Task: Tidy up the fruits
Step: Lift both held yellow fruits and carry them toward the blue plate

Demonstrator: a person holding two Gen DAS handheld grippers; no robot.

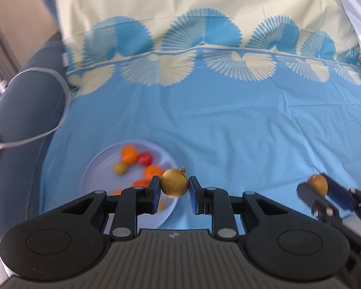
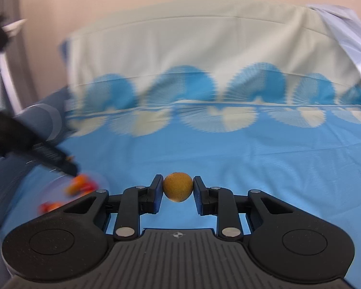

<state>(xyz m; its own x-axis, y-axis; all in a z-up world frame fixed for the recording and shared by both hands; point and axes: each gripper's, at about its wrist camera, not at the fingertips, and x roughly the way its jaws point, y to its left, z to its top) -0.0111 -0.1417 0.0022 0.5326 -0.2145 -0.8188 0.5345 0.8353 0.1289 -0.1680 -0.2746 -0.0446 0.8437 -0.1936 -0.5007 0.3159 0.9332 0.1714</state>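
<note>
while its stem tip points up-right, the left claw pinches a round fruit.

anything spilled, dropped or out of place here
Nothing stands out. The pale lilac round plate sits flat on the blue bedsheet with its small orange, red and yellow fruits inside. The left gripper and right gripper each pinch a round speckled yellow-brown fruit squarely.
</note>
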